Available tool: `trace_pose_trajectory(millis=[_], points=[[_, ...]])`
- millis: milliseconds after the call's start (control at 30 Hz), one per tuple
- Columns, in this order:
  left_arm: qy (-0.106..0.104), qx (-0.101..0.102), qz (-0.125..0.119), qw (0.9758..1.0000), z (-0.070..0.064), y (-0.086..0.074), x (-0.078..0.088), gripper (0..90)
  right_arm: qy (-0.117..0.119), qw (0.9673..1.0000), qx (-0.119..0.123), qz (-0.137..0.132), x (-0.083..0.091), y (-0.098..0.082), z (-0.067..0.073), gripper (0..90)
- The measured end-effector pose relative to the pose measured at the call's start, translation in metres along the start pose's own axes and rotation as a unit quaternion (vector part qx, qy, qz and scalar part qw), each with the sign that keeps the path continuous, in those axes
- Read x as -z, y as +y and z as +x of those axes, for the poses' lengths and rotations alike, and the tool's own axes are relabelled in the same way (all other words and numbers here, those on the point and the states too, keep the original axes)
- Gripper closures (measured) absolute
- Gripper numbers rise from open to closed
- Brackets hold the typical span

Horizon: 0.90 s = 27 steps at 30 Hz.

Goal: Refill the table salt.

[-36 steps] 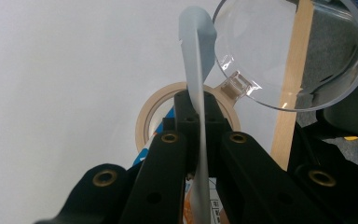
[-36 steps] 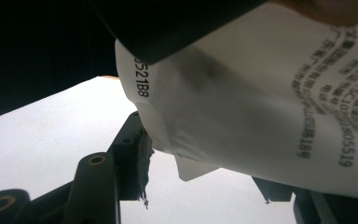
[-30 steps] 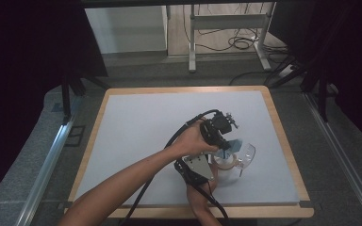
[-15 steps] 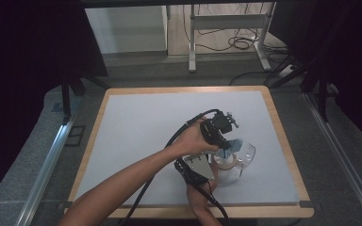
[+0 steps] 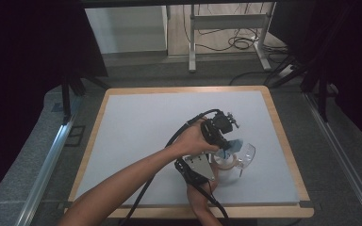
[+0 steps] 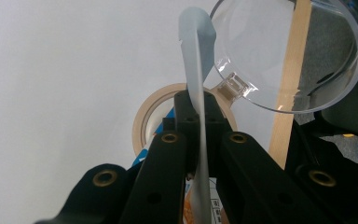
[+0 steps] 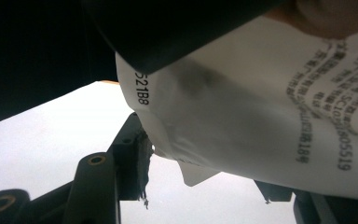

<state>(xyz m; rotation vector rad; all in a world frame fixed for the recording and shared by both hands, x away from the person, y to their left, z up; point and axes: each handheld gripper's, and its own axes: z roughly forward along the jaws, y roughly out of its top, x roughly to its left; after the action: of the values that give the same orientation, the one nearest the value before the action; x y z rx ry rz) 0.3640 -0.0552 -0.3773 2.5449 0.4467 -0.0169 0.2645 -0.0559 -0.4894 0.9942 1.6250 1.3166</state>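
Much is hard to read here. In the high view the left gripper (image 5: 222, 141) and the person's left hand (image 5: 195, 140) cover most of what sits under them, and the right gripper (image 5: 202, 170) lies half beneath that forearm, with its jaws hidden. In the right gripper view a white printed label (image 7: 270, 116) fills the space ahead of the jaws and runs off the frame; its small print cannot be read except for a few characters, and a dark shape cuts off the top. Whether the right pads press on the labelled thing cannot be told.

The left gripper view is clearer: the 2 black jaws are closed tight on a thin pale blue strip (image 6: 196, 88), which rises edge-on from between the pads and curls over at its tip. Just beyond the jaw tips lies a roll of beige tape (image 6: 151, 114) on the white table (image 6: 51, 93). To the right of the strip's tip stands a clear plastic cup-like container (image 6: 298, 56), tilted with its mouth toward the camera; nothing can be made out inside it.
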Motion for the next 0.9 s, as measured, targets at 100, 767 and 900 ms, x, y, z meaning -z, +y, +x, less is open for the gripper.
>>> trace_pose_trajectory(millis=[100,767,900], points=[[-0.001,-0.001,0.002,1.0000,0.0005,0.0004,0.0008,90.0,0.002,1.0000,0.000,0.000,-0.0003,0.0003,-0.0002,45.5],[0.002,-0.001,0.000,1.0000,-0.0013,0.0025,0.0033,90.0,-0.002,1.0000,0.005,-0.003,0.0004,0.0035,-0.0014,45.5],[0.002,-0.001,-0.001,1.0000,-0.0011,0.0034,0.0039,90.0,0.000,1.0000,0.003,-0.005,0.0006,0.0046,-0.0017,45.4]])
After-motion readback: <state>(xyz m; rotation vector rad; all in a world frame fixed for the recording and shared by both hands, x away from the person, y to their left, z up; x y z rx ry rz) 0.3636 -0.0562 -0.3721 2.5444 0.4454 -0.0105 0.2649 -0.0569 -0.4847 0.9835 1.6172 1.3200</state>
